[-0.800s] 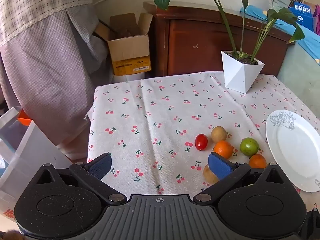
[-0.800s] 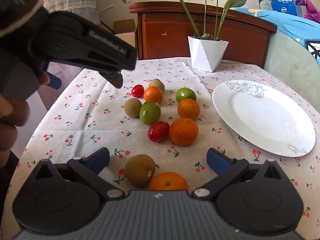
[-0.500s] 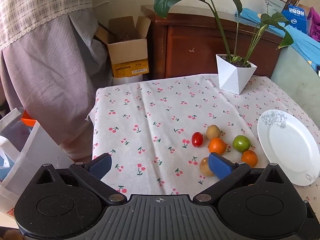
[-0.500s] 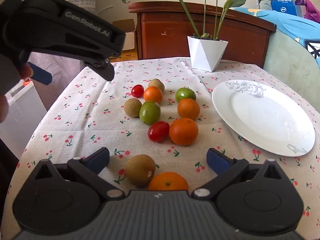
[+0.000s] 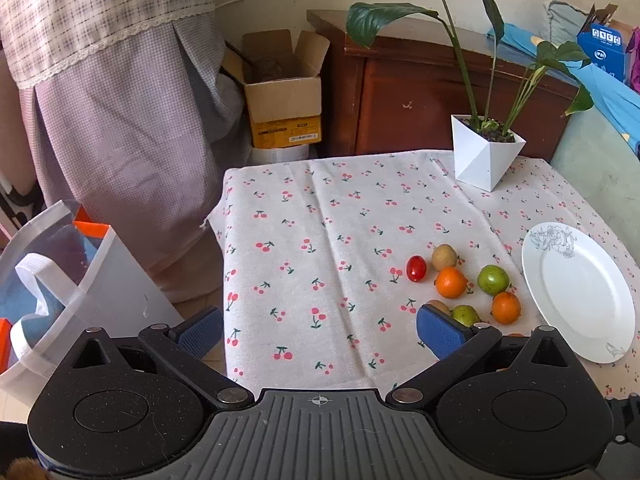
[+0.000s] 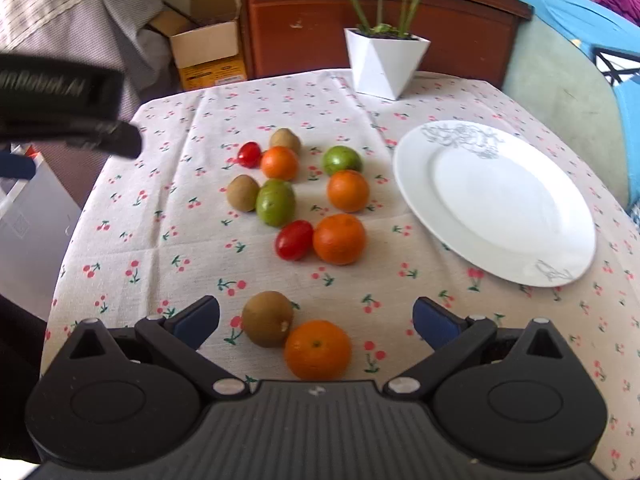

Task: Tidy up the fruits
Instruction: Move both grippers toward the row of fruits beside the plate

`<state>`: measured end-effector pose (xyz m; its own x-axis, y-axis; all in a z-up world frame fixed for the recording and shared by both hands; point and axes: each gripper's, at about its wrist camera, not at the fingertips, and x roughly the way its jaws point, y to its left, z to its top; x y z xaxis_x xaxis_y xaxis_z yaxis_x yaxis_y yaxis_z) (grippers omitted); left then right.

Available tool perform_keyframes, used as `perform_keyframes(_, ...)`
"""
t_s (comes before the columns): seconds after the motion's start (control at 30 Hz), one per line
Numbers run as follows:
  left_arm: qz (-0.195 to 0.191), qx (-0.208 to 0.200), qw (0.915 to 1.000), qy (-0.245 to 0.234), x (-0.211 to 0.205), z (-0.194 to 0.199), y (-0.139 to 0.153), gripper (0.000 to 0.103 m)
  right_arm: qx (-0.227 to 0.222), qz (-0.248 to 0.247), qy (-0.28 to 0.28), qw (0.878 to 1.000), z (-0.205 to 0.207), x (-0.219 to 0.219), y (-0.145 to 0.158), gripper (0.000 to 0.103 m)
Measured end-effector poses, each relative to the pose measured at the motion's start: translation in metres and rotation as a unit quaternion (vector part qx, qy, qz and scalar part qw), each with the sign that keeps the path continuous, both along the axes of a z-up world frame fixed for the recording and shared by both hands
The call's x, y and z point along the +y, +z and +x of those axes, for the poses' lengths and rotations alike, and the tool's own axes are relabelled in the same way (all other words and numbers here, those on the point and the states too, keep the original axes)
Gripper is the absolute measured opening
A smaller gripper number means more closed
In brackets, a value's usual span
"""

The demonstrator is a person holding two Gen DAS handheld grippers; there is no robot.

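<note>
fruit loose on the cloth, plate bare, both grippers spread wide

we hold the right gripper [image 6: 316, 314] low over the near edge of the cherry-print tablecloth [image 6: 168, 216], its blue pads far apart with nothing between them but cloth. just ahead of it sit a kiwi [image 6: 267, 319] and an orange [image 6: 318, 349], touching each other. farther on, a red tomato [image 6: 294, 239] rests against a second orange [image 6: 339, 238]. beyond those we see a green fruit [image 6: 275, 202] pressed beside another kiwi [image 6: 243, 193], a third orange [image 6: 347, 191], a second green fruit [image 6: 342, 161], a fourth orange [image 6: 279, 163] with a small tomato [image 6: 249, 154] at its left, and a kiwi [image 6: 285, 140] just behind them. the white plate [image 6: 496, 200] lies to the right of the fruit, apart from every piece.

our left gripper [image 5: 318, 330] hangs over the table's left side, well off from the fruit, also opened wide and holding nothing. in the right view its black body [image 6: 68, 108] shows blurred at the left edge. a white potted plant [image 6: 386, 60] stands at the far side of the table; whether its pot touches the cabinet [image 6: 304, 28] behind, we cannot tell.
</note>
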<state>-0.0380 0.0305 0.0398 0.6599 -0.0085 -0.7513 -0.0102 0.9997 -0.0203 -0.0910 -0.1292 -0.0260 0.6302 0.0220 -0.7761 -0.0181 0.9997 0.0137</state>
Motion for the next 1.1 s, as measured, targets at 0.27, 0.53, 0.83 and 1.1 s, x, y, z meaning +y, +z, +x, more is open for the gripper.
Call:
perform_keyframes(0.27,0.01,0.017,0.9998,0.006,0.006,-0.009,-0.005,0.103,0.006,0.011,-0.071,0.997,0.003,-0.016,0.025,0.102)
perform_keyframes(0.53,0.035,0.033,0.9988,-0.002,0.0,-0.019,-0.015,0.103,0.045,0.039,-0.1,0.993,0.007,-0.023,0.02,0.102)
perform_keyframes(0.83,0.051,0.045,0.9975,-0.022,-0.012,-0.028,-0.025,0.103,0.033,0.022,-0.12,0.992,0.005,-0.024,0.025,0.102)
perform_keyframes(1.1,0.051,0.046,0.9975,-0.02,-0.015,-0.03,-0.026,0.103,0.033,-0.017,-0.116,0.993,0.005,-0.016,0.026,0.102)
